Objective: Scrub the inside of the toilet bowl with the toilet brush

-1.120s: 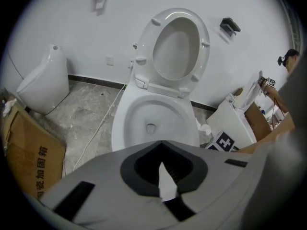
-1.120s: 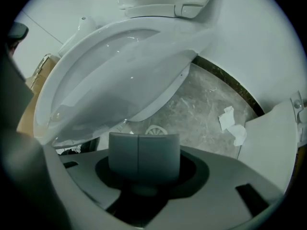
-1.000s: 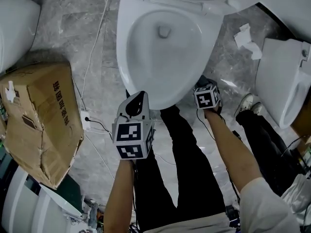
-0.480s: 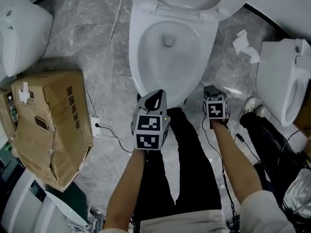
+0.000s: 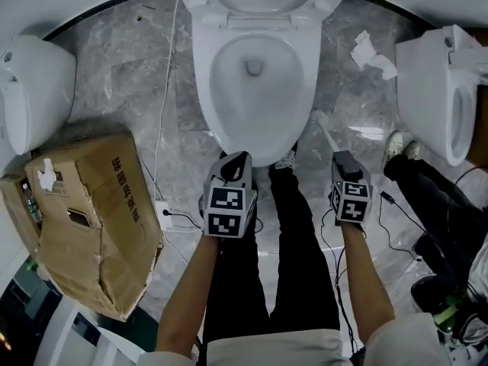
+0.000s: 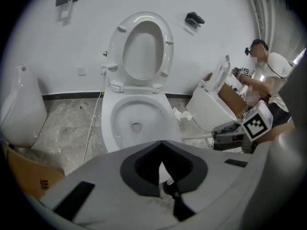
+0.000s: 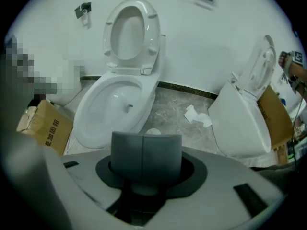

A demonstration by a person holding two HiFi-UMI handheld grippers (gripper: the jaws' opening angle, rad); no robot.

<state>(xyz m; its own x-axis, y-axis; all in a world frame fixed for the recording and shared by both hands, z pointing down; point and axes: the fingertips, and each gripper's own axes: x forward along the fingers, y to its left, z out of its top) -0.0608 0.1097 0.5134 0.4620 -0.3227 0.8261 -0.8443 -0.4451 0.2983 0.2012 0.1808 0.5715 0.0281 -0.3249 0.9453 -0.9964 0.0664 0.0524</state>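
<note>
Comparing head views, the right gripper (image 5: 344, 158), lower right, has risen holding the thin white-handled toilet brush (image 5: 326, 134) beside the white ceramic toilet bowl (image 5: 286, 90), upper centre; scrubbing hasn't begun. Left gripper view: the left gripper (image 6: 163, 171) shows nothing held, and its spread is unreadable. Right gripper view: jaws clamp the handle.

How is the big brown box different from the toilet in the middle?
The cardboard box is brown, dented and torn; the toilet is white and smooth. The box lies at the person's left; the toilet stands straight ahead against the wall, seat raised. Both rest on the grey marble floor.
</note>
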